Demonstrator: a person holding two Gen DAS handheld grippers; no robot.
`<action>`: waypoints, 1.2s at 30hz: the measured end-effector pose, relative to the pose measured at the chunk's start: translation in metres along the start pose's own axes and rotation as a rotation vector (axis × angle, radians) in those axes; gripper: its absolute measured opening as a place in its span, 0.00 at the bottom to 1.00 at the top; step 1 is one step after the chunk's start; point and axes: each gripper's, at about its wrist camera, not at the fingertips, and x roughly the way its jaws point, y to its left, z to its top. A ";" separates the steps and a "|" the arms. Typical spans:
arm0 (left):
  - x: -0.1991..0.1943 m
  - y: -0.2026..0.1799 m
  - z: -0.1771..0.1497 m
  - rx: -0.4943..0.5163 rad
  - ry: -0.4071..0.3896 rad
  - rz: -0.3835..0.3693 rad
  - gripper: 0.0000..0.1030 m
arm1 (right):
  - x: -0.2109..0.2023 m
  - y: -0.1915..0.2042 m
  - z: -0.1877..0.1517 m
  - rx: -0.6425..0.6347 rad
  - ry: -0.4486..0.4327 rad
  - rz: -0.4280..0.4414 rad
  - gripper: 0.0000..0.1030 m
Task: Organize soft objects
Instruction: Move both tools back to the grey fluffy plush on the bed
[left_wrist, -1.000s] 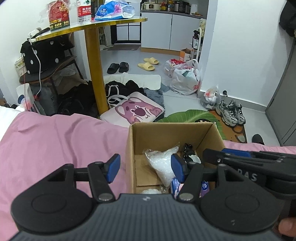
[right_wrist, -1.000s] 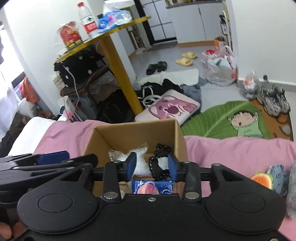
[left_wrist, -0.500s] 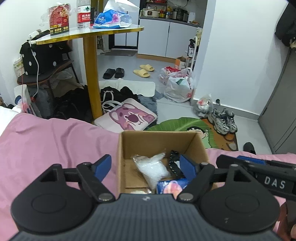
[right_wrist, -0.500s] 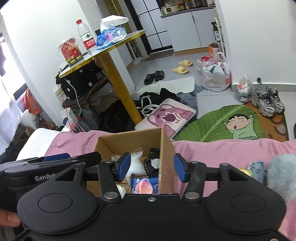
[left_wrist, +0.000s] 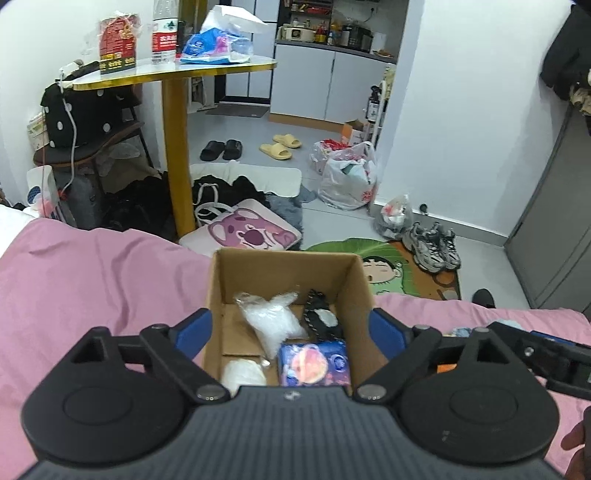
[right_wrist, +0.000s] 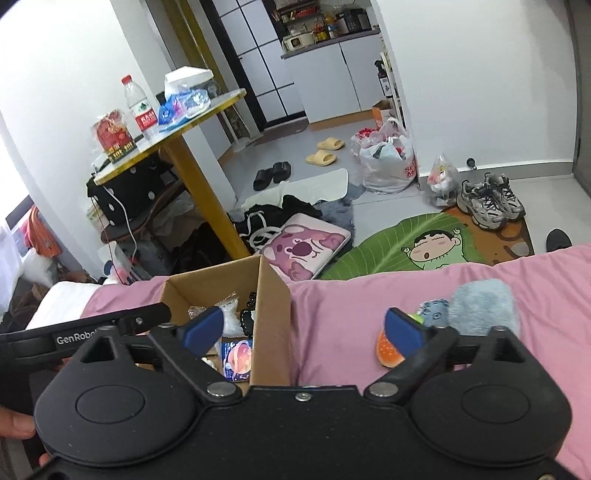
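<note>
An open cardboard box (left_wrist: 354, 291) (right_wrist: 273, 314) sits on the pink bed. Inside lie a clear plastic bag (left_wrist: 271, 325), a black and white item (left_wrist: 321, 319), a blue and pink packet (left_wrist: 314, 363) (right_wrist: 238, 358) and a white soft item (left_wrist: 242, 374). My left gripper (left_wrist: 290, 332) is open and empty, with its fingers on either side of the box. My right gripper (right_wrist: 304, 328) is open and empty, right of the box. On the bed to the right lie an orange soft toy (right_wrist: 388, 352), a small blue-grey toy (right_wrist: 436, 312) and a fluffy blue item (right_wrist: 484, 304).
The pink bedsheet (left_wrist: 92, 280) ends just behind the box. Beyond it, the floor holds a yellow-legged table (left_wrist: 177, 155), a pink bear bag (left_wrist: 251, 230), a green leaf mat (right_wrist: 406, 240), sneakers (right_wrist: 487, 201) and plastic bags (right_wrist: 388, 162).
Both grippers opened wider and pulled back from the box. The right gripper swung to the right, bringing the soft toys on the bed into view.
</note>
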 end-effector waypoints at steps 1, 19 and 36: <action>-0.002 -0.004 -0.001 0.010 -0.004 -0.005 0.89 | -0.004 -0.003 -0.002 -0.002 -0.007 -0.006 0.96; -0.009 -0.056 -0.024 0.060 -0.027 -0.139 1.00 | -0.046 -0.074 -0.026 0.119 -0.075 -0.126 0.96; -0.001 -0.105 -0.036 0.153 0.030 -0.178 1.00 | -0.061 -0.115 -0.042 0.230 -0.108 -0.195 0.84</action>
